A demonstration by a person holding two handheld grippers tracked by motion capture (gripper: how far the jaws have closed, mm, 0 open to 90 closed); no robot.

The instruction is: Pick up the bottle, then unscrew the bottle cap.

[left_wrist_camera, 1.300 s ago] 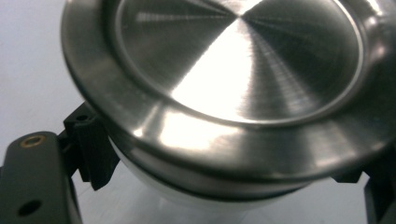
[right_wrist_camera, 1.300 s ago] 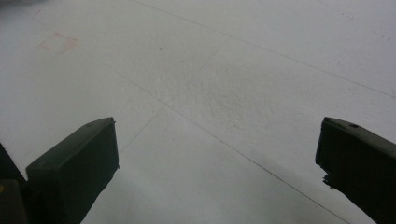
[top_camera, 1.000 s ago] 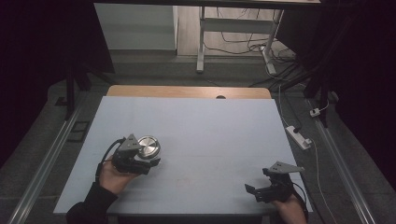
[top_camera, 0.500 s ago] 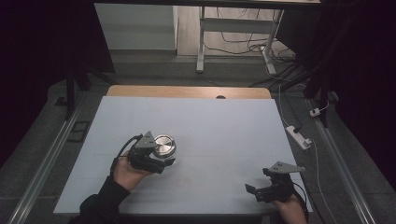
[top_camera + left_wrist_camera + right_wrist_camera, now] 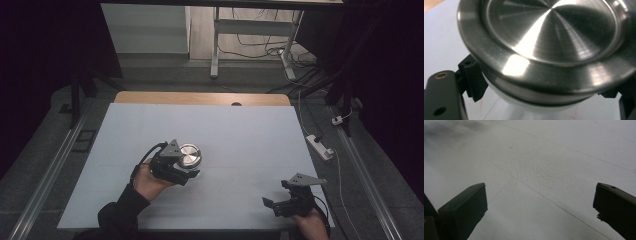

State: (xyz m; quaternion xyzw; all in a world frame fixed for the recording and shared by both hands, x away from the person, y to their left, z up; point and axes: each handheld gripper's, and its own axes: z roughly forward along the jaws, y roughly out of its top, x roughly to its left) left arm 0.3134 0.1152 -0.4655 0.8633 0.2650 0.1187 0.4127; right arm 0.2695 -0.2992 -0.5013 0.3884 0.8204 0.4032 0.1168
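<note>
A round container with a shiny steel lid (image 5: 189,155) is held just above the white table (image 5: 240,125), left of centre. My left gripper (image 5: 186,169) is shut on it from the near-left side. In the left gripper view the brushed lid (image 5: 554,37) looms close, its white body (image 5: 524,105) below the rim, and the black pads (image 5: 472,77) press on both sides of my left gripper (image 5: 544,86). My right gripper (image 5: 275,195) rests near the front right corner, open, with bare table between its jaws (image 5: 540,202).
A wooden strip (image 5: 200,98) runs along the table's far edge. On the floor to the right lies a white power strip (image 5: 320,146) with cables. Metal rails (image 5: 45,185) flank the table, and a desk frame (image 5: 216,40) stands beyond it.
My left gripper has carried the steel-lidded container to the right and slightly up, toward the table's middle. The right gripper has stayed where it was.
</note>
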